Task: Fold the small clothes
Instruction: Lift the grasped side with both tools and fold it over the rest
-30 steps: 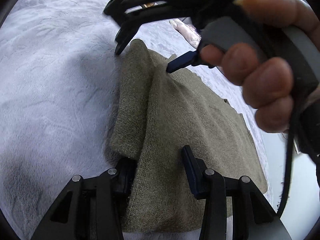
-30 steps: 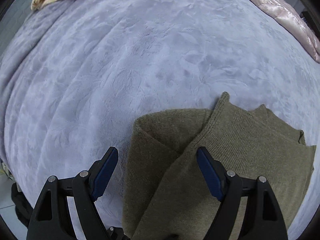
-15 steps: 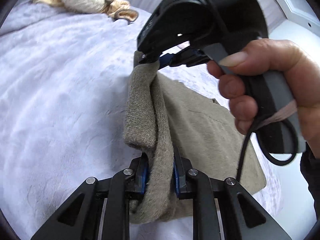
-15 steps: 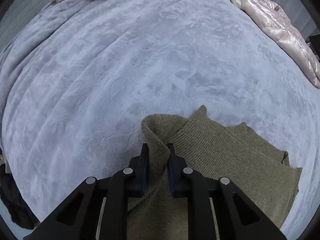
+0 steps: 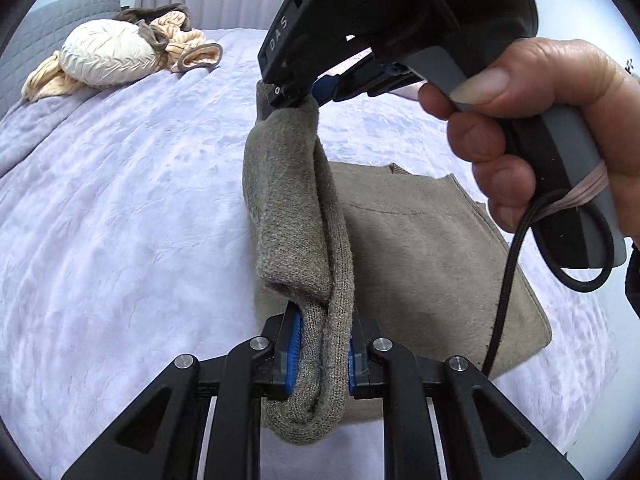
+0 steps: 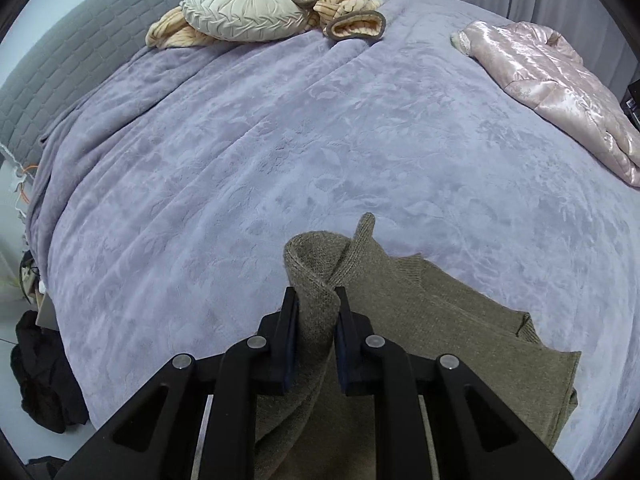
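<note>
An olive-green knitted sweater [image 5: 420,260] lies on the lavender bedspread [image 5: 120,200]. Its folded left edge is lifted off the bed as a hanging band. My left gripper [image 5: 320,344] pinches the near end of that band; its jaws are closing, with the knit pressed between the blue pads. My right gripper [image 5: 296,100], held by a person's hand [image 5: 540,120], grips the far end, at the shoulder. In the right wrist view my right gripper [image 6: 316,312] is shut on the raised fold of the sweater [image 6: 440,340], whose body still rests flat on the bed.
A round cream pillow [image 6: 240,8] and a striped beige garment [image 6: 348,4] lie by the grey headboard [image 6: 52,64]. A pink quilted jacket [image 6: 552,84] lies at the far right. Dark clothing [image 6: 40,380] sits on the floor beyond the bed's left edge.
Both grippers closed on the sweater's left edge, then rose with it. The edge now hangs between them above the bed, and more of the bed's far end shows.
</note>
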Action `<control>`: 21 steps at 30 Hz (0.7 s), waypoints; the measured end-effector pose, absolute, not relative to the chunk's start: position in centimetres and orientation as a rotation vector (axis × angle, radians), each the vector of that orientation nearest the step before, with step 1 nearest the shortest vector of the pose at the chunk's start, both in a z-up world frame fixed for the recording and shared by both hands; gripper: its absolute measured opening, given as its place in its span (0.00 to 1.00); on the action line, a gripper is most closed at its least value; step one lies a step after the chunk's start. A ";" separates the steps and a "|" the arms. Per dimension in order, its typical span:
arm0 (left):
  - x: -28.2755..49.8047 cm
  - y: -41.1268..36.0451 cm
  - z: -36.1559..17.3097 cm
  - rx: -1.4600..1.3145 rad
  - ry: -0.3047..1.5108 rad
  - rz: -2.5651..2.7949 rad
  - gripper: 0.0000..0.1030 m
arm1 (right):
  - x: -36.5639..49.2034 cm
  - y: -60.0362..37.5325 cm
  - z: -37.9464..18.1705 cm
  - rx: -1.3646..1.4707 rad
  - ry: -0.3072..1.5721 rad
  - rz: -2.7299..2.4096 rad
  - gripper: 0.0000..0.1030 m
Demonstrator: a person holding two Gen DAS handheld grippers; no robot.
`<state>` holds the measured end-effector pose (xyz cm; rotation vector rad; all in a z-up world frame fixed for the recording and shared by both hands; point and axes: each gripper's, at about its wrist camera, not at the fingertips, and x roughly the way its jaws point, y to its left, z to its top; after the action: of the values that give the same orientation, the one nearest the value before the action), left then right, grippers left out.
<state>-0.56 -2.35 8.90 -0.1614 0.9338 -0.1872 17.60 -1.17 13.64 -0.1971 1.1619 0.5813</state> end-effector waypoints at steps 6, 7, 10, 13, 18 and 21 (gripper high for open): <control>0.5 -7.7 10.5 -0.058 0.944 -0.234 0.18 | 17.9 -5.7 14.7 -0.207 1.134 0.614 0.17; 0.8 -8.7 10.6 -0.045 0.949 -0.240 0.18 | 18.0 -6.5 14.9 -0.208 1.131 0.621 0.17; 1.5 -11.2 10.7 -0.001 0.967 -0.256 0.18 | 18.2 -9.1 15.3 -0.214 1.112 0.635 0.15; 2.9 -13.8 10.4 0.051 0.974 -0.274 0.18 | 18.4 -11.9 15.4 -0.218 1.093 0.645 0.08; 3.1 -16.6 8.4 0.101 1.020 -0.265 0.18 | 18.8 -15.9 13.5 -0.171 1.102 0.631 0.08; 3.8 -17.3 7.5 0.112 1.039 -0.259 0.18 | 19.2 -18.0 11.6 -0.108 1.125 0.625 0.08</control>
<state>3.75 -17.27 7.48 0.1122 1.0390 -0.2588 19.24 -18.01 11.58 -0.1084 1.1247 0.6252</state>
